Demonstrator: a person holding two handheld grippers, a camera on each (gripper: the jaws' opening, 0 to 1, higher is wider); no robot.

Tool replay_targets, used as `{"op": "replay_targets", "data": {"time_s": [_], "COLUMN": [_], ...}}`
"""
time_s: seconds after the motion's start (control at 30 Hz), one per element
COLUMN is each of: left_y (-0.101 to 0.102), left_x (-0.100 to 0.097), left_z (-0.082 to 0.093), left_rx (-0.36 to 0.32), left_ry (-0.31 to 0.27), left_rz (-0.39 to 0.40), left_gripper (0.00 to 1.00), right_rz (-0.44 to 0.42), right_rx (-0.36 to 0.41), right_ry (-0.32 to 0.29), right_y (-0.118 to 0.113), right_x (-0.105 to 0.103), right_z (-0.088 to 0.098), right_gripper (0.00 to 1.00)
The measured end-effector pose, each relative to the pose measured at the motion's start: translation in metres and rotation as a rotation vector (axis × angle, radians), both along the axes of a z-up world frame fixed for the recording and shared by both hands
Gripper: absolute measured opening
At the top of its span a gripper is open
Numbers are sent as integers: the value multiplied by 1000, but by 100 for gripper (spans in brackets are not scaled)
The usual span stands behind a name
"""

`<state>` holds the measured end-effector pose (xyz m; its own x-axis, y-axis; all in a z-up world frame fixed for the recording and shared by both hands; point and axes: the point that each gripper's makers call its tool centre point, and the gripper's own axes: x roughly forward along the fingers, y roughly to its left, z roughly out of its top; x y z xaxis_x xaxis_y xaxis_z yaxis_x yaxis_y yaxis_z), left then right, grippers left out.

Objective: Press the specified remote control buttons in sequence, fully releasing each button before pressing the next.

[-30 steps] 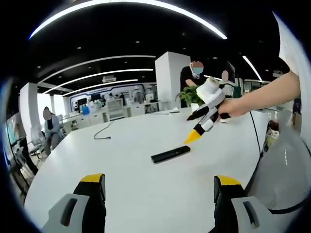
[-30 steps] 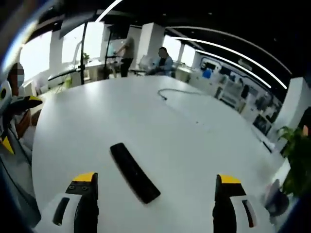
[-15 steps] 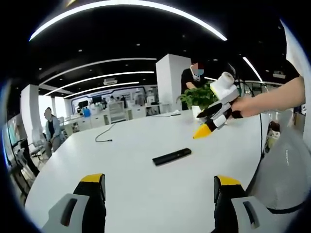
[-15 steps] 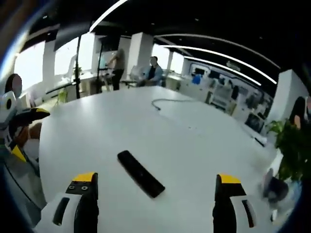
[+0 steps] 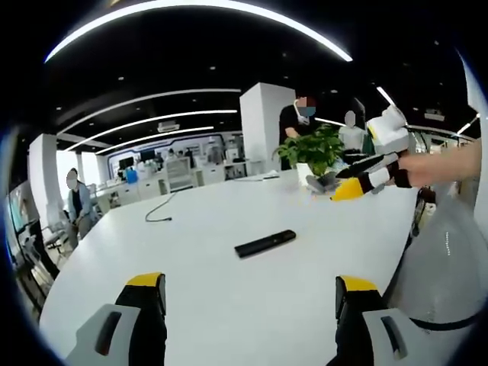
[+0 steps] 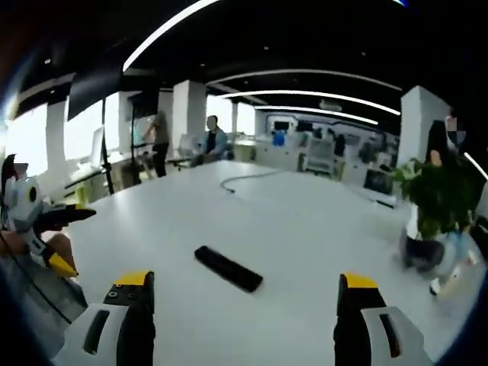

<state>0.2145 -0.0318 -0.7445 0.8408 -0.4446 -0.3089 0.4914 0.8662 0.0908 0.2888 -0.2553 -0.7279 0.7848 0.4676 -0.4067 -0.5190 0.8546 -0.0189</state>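
Right gripper lifted clear of remote control, jaws parted; left gripper likewise parted, idle; approach squarely, one fingertip per button, on table.

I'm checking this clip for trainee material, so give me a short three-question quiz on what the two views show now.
1. True or false: the remote control lies flat on the white table, touched by no tongs.
2. Which stands beyond the remote control in the left gripper view? A) a laptop B) a potted plant C) a red box
3. Fill in: the left tongs have jaws that are ____.

Key: 1 true; 2 B; 3 open
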Motion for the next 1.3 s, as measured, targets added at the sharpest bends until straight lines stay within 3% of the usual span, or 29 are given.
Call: {"op": "replay_targets", "data": {"time_s": [0.13,0.27,0.47,0.6,0.73,1.0,1.1,1.3], "left_y": [1,0,-1,1,3,4,4,6], "left_x": [0,-1,-1,0,1,1,2,2], "left_z": [0,-1,-3,-3,-2,-3,-4,-3], "left_rx": [-5,-1,-3,-2,-9,-3,-2,-11], "left_ry": [2,7,18,18,16,20,21,23], "left_rz": [4,-1,-3,6,18,23,25,37], "left_gripper": [95,95,95,95,95,95,95,95], "right_rz": [-30,-48,-58,-59,-67,-97,-103,-121], "right_rx": [31,-24,5,6,-26,-17,-38,-15], "right_ry": [-7,-68,-168,-177,-192,-164,-209,-156], "right_y": [-9,-19,-22,-24,-31,-56,-65,-71], "right_x": [-19,-28,-33,-40,-43,-48,-48,-50], "right_z": [-5,-6,18,25,28,25,31,10], "right_gripper": [99,99,99,90,97,94,94,96]}}
